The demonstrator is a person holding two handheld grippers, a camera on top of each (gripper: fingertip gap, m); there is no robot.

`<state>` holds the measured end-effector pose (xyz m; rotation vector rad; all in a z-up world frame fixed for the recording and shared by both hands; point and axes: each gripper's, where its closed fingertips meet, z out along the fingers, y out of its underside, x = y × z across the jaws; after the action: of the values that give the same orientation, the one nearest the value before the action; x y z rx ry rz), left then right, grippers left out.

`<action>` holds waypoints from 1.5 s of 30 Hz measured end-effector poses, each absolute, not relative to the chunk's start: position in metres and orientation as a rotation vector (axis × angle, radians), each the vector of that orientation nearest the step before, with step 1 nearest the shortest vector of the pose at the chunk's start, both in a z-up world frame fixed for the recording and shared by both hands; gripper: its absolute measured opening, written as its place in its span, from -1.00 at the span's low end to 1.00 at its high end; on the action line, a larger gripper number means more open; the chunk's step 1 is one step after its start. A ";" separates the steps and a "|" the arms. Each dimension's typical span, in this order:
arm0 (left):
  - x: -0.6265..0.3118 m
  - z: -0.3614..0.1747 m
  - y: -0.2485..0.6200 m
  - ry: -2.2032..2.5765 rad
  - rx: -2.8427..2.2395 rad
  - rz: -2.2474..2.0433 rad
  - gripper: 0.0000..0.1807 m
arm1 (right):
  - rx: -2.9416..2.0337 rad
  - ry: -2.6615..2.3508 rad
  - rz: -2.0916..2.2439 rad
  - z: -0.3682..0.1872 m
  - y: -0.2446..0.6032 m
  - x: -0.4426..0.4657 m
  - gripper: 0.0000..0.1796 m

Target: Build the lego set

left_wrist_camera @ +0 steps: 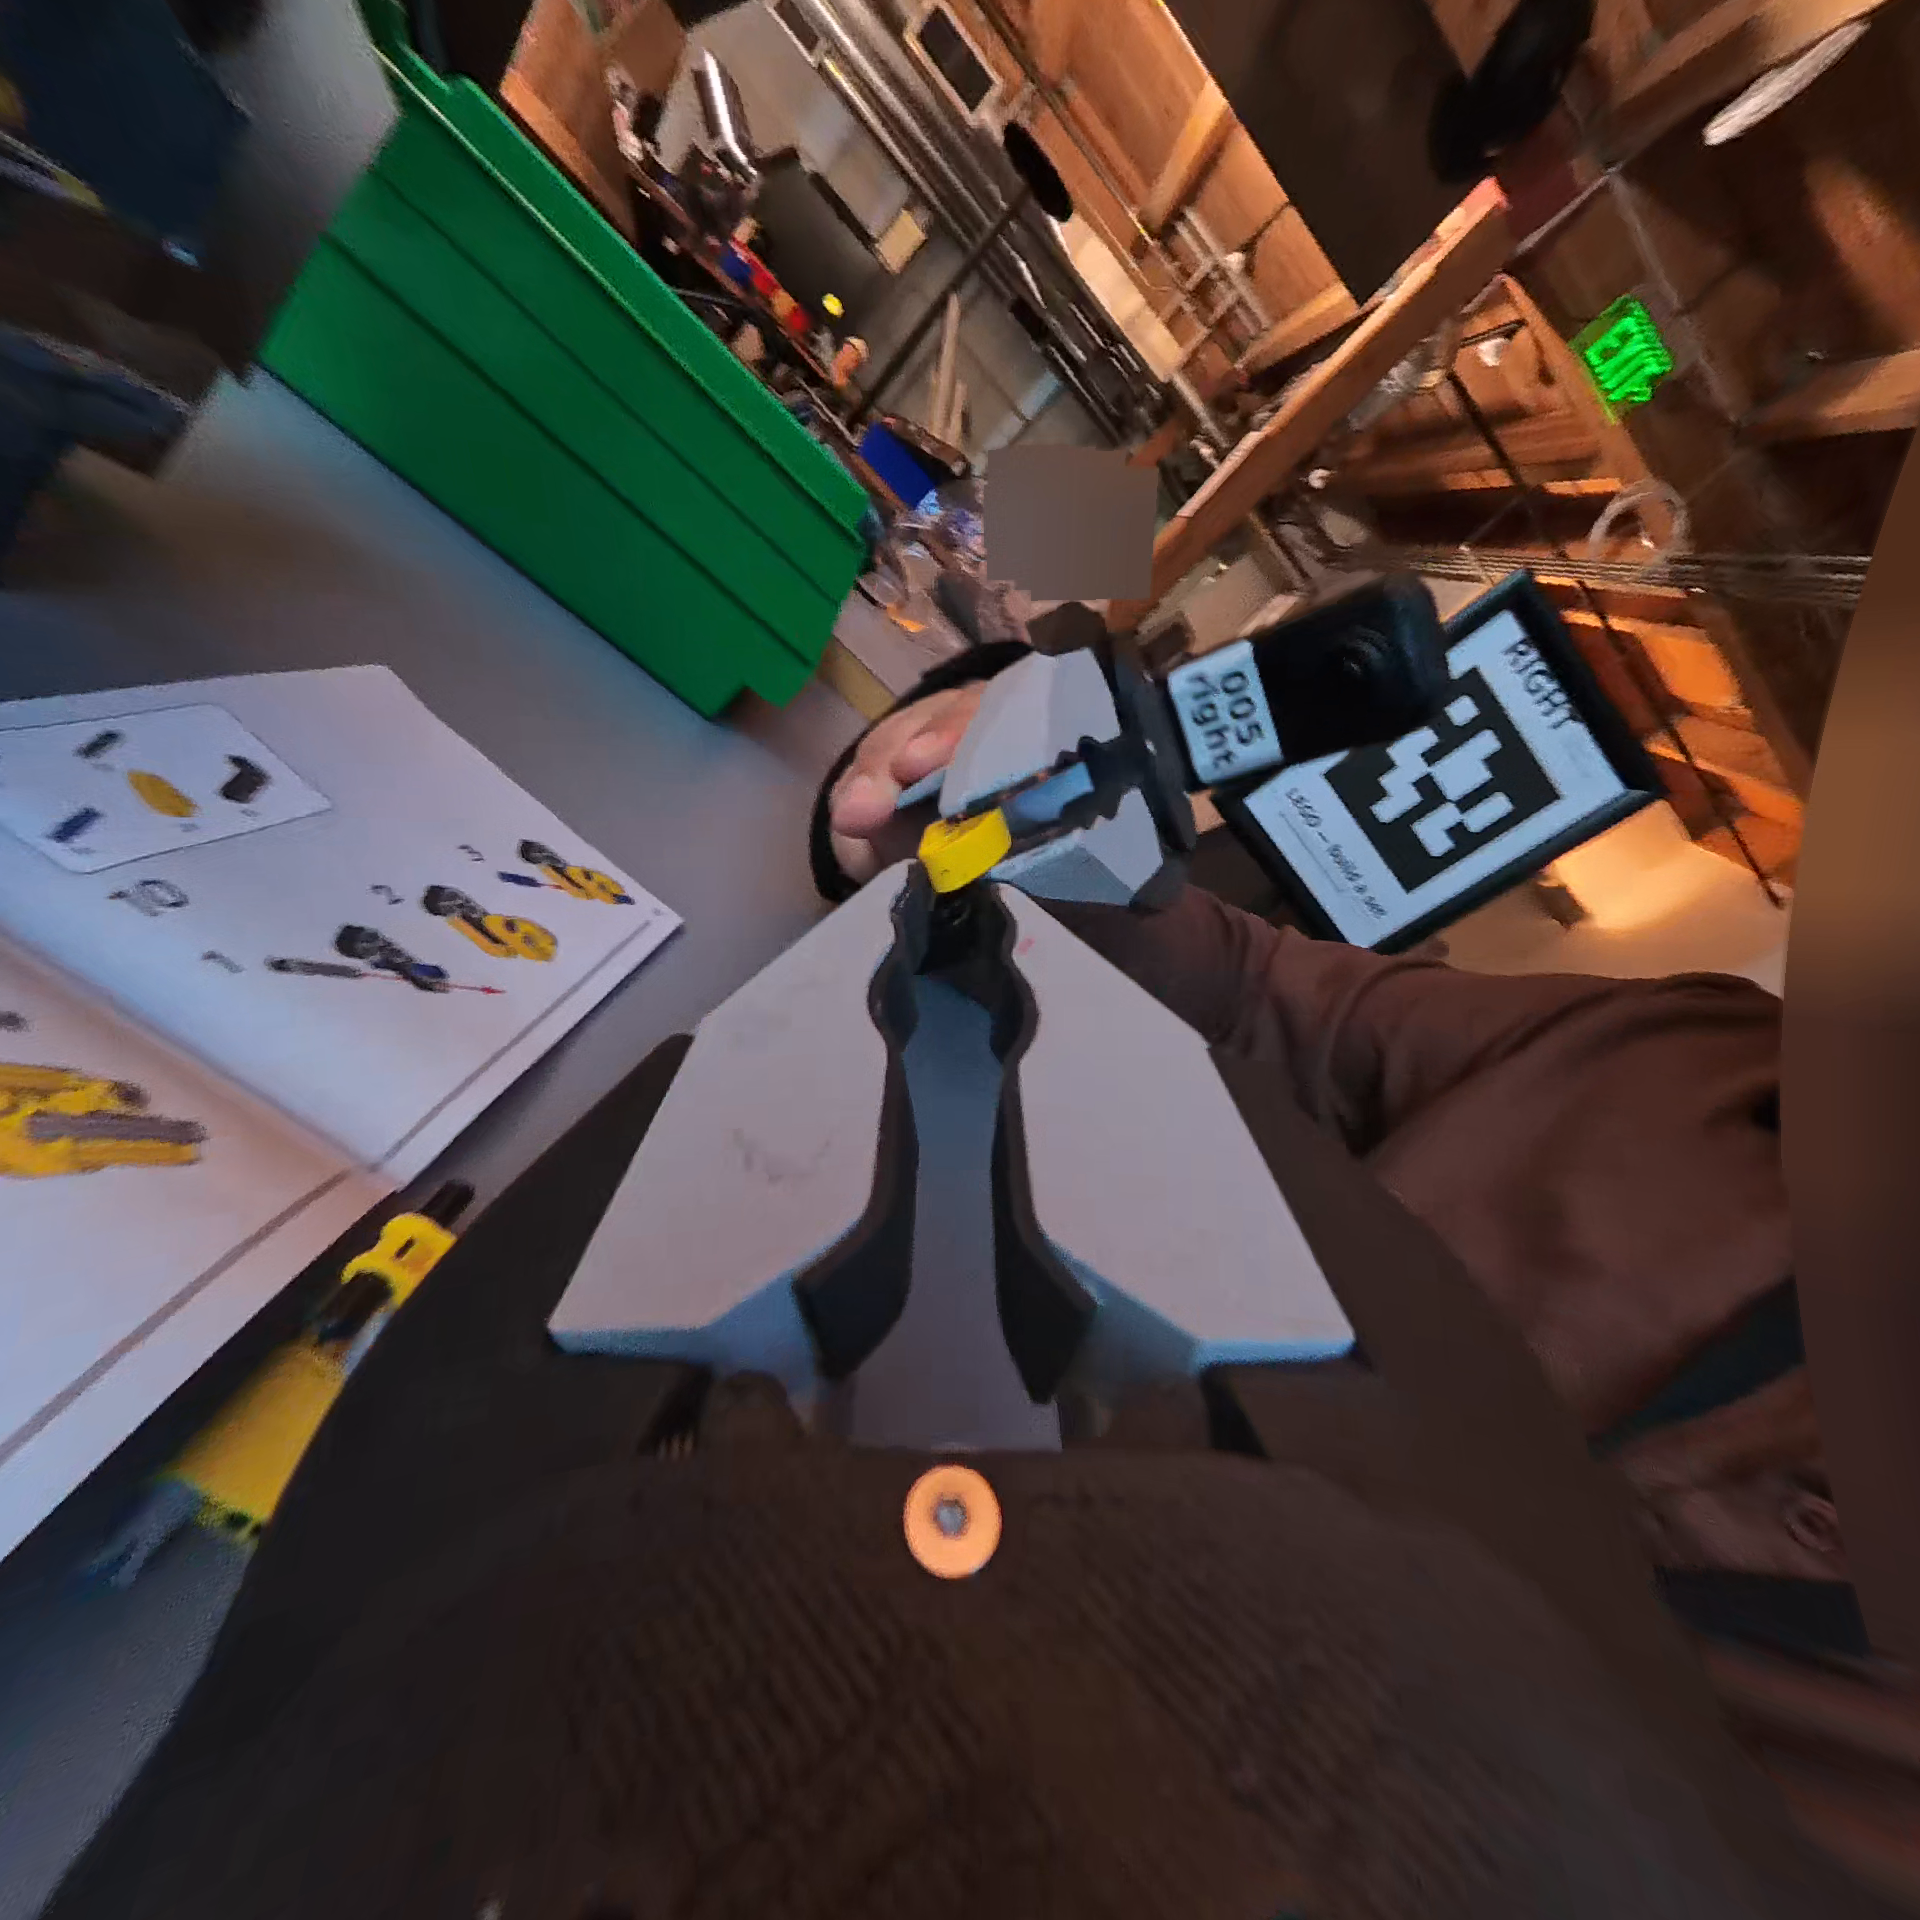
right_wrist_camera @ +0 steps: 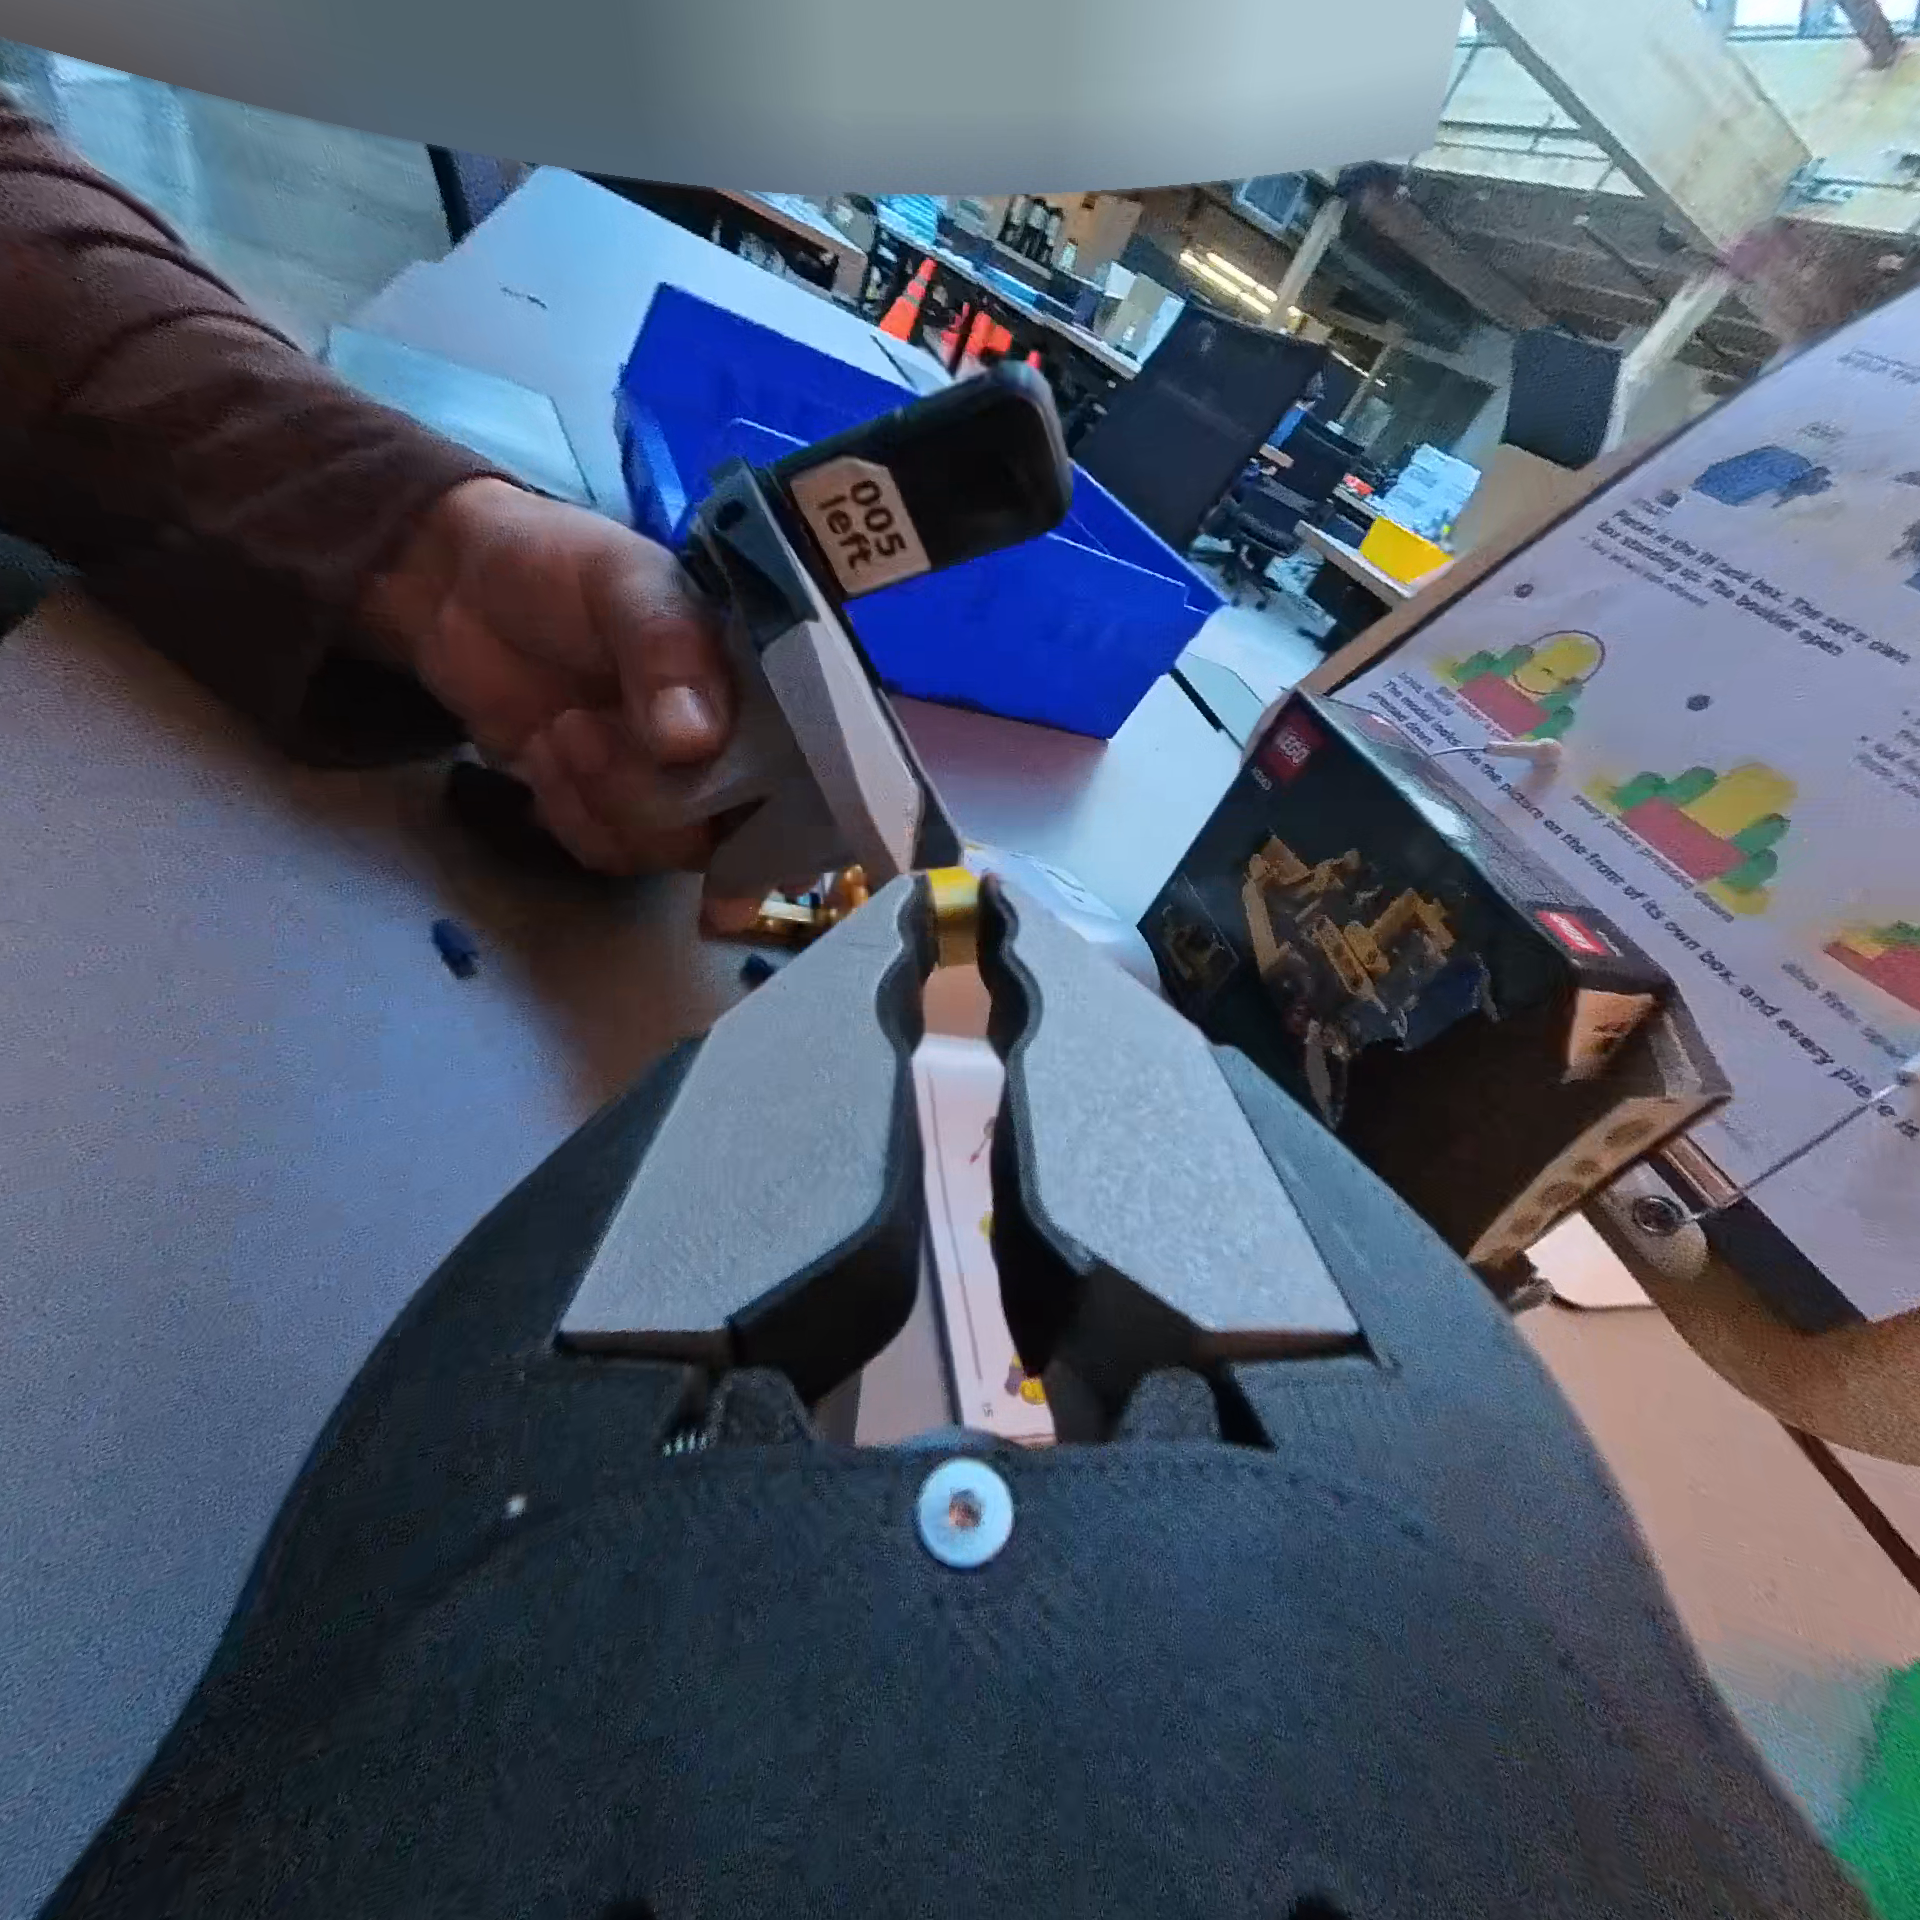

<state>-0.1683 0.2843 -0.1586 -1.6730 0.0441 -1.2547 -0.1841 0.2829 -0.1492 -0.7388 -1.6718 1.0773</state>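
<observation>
A: Where does the grip stand?

B: The right gripper (right_wrist_camera: 951,914) pinches a small yellow piece (right_wrist_camera: 953,906) at its very tips, jaws nearly together. The left gripper (left_wrist_camera: 951,920) is closed to a narrow gap on a small black piece (left_wrist_camera: 948,928), and the 2 parts meet in the air above the table (right_wrist_camera: 208,935).

A: What could go wrong?

B: I judge the hold shallow on both sides. A push slightly off line could twist the yellow piece out of the tips or pop the black one loose, and it would fall among the loose blue bits (right_wrist_camera: 454,945) on the table.

A: And the containers?

B: The blue bin (right_wrist_camera: 935,582) behind the left gripper hides its inside, so I cannot tell what it holds. The stacked green bins (left_wrist_camera: 561,384) show only their sides. The dark set box (right_wrist_camera: 1382,956) stands beside a printed sheet (right_wrist_camera: 1704,790); the open booklet (left_wrist_camera: 312,904) lies flat, with a partly built yellow model (left_wrist_camera: 301,1382) at its edge.
</observation>
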 end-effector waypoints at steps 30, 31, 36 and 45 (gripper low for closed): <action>-0.195 -0.175 0.301 0.047 -1.822 -0.834 -0.99 | -0.697 -1.925 0.603 -0.170 0.295 -0.203 -0.91; -0.194 -0.177 0.301 0.049 -1.831 -0.833 -0.99 | -0.676 -1.944 0.572 -0.172 0.295 -0.202 -0.91; -0.195 -0.173 0.302 0.004 -1.793 -0.865 -1.00 | -0.382 -1.801 0.249 -0.167 0.292 -0.202 -0.93; -0.208 -0.146 0.305 -0.120 -1.572 -1.028 -1.00 | -0.767 -1.505 0.782 -0.137 0.288 -0.217 -1.00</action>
<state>-0.2080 0.3051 -0.1464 -1.5724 -0.1198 -1.0283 -0.2165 0.2878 -0.1374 -0.7667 -1.5049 0.7816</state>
